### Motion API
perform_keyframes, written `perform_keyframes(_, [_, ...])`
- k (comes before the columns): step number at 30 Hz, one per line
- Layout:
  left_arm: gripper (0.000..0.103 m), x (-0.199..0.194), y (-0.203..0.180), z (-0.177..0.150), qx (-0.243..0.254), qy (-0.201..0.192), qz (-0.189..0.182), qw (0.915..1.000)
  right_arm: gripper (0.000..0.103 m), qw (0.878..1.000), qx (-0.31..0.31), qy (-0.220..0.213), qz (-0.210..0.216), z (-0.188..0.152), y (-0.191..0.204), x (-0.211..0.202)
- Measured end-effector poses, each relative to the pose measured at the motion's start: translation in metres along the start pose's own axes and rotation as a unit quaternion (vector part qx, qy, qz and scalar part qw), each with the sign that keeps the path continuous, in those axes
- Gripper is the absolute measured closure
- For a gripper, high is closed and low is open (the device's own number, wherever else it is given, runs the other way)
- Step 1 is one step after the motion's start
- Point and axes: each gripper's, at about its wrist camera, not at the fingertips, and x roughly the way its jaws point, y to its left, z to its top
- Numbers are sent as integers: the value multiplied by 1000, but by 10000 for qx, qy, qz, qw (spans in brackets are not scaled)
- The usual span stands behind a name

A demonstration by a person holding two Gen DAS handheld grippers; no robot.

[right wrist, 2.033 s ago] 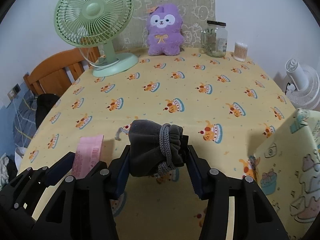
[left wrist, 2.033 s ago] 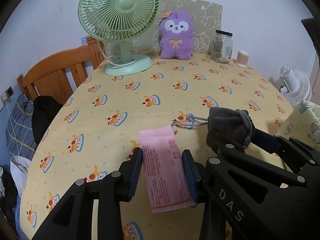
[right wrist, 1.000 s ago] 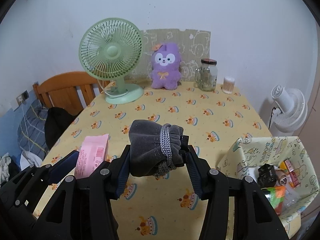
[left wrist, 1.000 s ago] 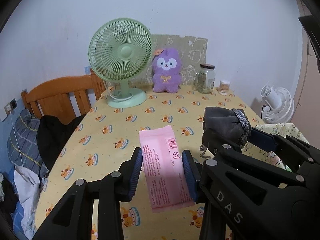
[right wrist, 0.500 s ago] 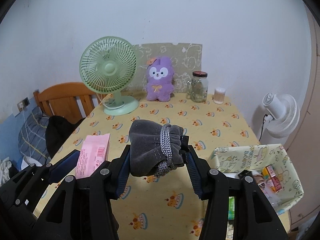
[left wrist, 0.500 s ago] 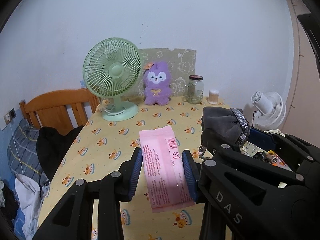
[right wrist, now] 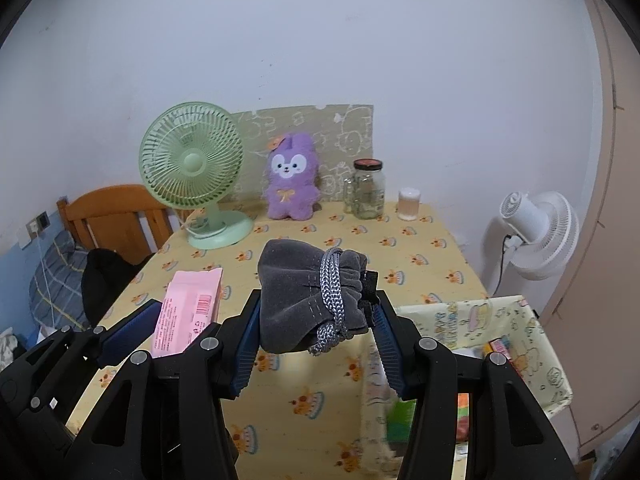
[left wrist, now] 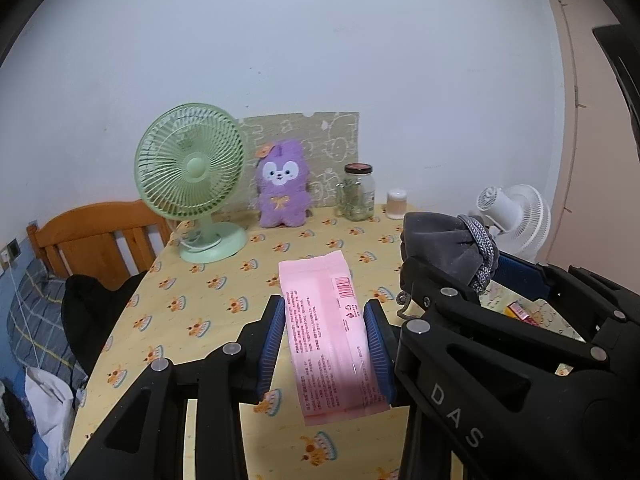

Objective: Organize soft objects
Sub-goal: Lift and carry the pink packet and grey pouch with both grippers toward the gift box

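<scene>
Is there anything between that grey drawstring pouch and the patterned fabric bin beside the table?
Nothing visible. The grey velvet drawstring pouch, clamped in the right gripper, hangs above the table; the patterned fabric bin stands open beside it.

green fan (right wrist: 192,168), glass jar (right wrist: 366,190) and white floor fan (right wrist: 536,232) stand apart

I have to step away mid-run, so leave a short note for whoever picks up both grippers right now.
Left gripper: shut on the pink packet, held above the table.
Right gripper: shut on the grey drawstring pouch, also lifted.
Fabric bin: beside the table on the right, already holding a few things.
Done: both soft things picked up.
Left: probably drop both into the bin. The purple plush toy sits at the table's far end.
</scene>
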Motion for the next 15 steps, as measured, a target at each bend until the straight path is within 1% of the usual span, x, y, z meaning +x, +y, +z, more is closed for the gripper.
perform_keyframes(15, [62, 7, -50, 8, 279, -78, -425, 9987, 48, 9990, 239, -111, -373, -1, -54, -12])
